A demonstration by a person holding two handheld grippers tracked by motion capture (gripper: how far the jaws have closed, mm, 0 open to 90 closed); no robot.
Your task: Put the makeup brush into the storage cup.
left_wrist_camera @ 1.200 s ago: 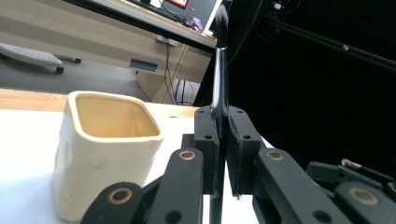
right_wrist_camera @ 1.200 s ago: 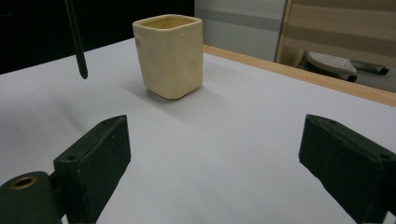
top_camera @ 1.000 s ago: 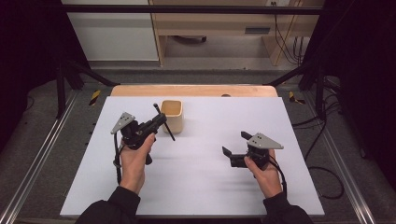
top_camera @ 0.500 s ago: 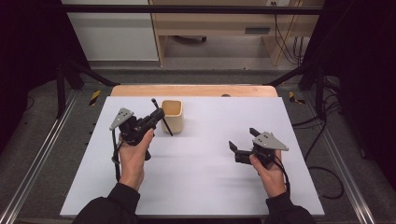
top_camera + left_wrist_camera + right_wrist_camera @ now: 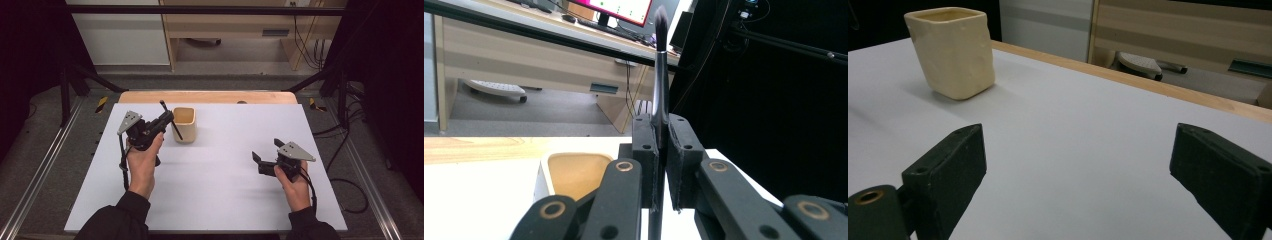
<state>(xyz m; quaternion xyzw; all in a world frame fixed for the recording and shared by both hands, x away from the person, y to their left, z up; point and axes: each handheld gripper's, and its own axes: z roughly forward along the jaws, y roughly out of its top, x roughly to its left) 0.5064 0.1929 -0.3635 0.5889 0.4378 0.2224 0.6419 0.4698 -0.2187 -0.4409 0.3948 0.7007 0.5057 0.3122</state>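
Observation:
A cream square cup (image 5: 184, 124) stands upright on the white table (image 5: 220, 190), toward the back left. My left gripper (image 5: 169, 119) is shut on a thin black brush (image 5: 170, 119), held just left of the cup and above the table. In the left gripper view the brush (image 5: 660, 85) rises between the two jaws with its dark bristle tip up, and the cup (image 5: 573, 172) sits just behind and below. My right gripper (image 5: 266, 151) stands open at the right of the table with nothing between its fingers. The right gripper view shows the cup (image 5: 952, 50) far off to the left.
A wooden strip (image 5: 207, 97) runs along the table's far edge. Beyond it are a wooden desk (image 5: 240, 25), cables on the floor (image 5: 305, 45) and dark frame struts (image 5: 320, 80). Bare white surface lies between the two grippers.
My left gripper has carried the brush toward the back and right, closer to the cup. My right gripper has drifted right and slightly toward the front, still open.

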